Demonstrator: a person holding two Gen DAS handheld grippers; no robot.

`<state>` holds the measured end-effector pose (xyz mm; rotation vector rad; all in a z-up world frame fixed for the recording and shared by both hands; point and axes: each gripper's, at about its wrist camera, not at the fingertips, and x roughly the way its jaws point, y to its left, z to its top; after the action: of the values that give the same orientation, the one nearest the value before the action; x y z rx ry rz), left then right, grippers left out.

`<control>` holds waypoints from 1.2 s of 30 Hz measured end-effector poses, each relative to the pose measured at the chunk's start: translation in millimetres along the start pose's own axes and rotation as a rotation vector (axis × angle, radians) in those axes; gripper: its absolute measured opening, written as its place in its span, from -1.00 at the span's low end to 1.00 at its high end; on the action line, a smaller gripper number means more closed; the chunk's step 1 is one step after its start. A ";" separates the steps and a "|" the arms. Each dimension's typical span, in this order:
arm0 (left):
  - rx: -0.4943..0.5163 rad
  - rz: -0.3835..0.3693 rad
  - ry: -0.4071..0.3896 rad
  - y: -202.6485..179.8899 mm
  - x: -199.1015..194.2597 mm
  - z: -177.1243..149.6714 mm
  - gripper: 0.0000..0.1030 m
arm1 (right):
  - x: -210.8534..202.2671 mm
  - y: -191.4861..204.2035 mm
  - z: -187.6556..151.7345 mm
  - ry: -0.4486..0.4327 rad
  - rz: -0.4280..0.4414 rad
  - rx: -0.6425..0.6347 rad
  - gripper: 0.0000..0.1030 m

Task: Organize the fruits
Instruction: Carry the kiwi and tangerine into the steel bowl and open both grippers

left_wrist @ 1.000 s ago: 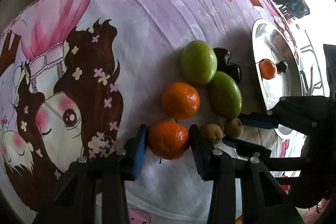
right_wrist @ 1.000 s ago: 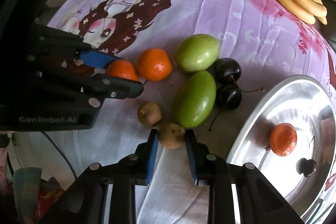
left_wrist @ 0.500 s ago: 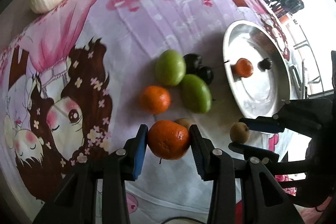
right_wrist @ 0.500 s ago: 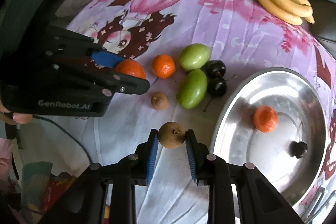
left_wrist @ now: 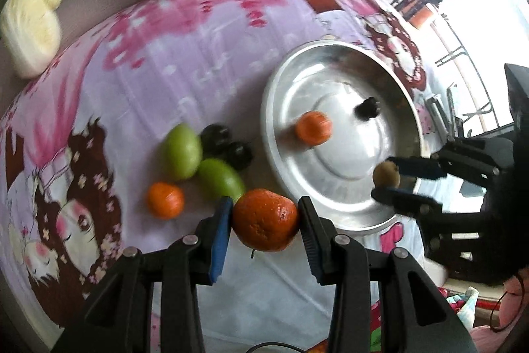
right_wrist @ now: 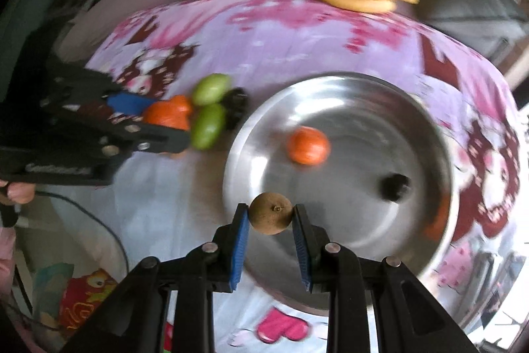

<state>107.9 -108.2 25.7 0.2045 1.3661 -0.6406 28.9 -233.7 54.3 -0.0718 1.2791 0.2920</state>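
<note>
Aloft, the left gripper (left_wrist: pixel 265 218) pinches an orange (left_wrist: pixel 264 219) while the right gripper's (right_wrist: pixel 270 218) jaws clamp a brown fruit (right_wrist: pixel 271 213) over the steel basin's (right_wrist: pixel 439 220) near rim.

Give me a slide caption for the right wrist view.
Right gripper holds a small brown fruit above the steel basin, which holds a tangerine.

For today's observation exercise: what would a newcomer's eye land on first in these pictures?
Probably the two held fruits: the left gripper clamps a large orange beside the steel basin, and the right gripper pinches a small brown fruit over the basin's near rim. Next, the pink cartoon-print cloth, with green fruits and dark cherries left of the basin.
</note>
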 end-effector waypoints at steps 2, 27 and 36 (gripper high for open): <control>0.018 -0.010 0.002 -10.8 3.6 6.2 -0.20 | -0.5 -16.1 -4.4 0.003 -0.020 0.030 -0.44; 0.047 -0.072 0.134 -64.5 84.1 35.4 -0.19 | 33.9 -83.9 -26.4 0.083 -0.064 0.135 -0.44; 0.029 -0.067 0.151 -60.8 91.9 36.4 -0.19 | 45.3 -83.7 -23.5 0.102 -0.064 0.139 -0.44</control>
<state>112.1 -203.7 -40.0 0.2343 1.5146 -0.7129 40.0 -311.2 -4.7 -0.0094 1.3921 0.1454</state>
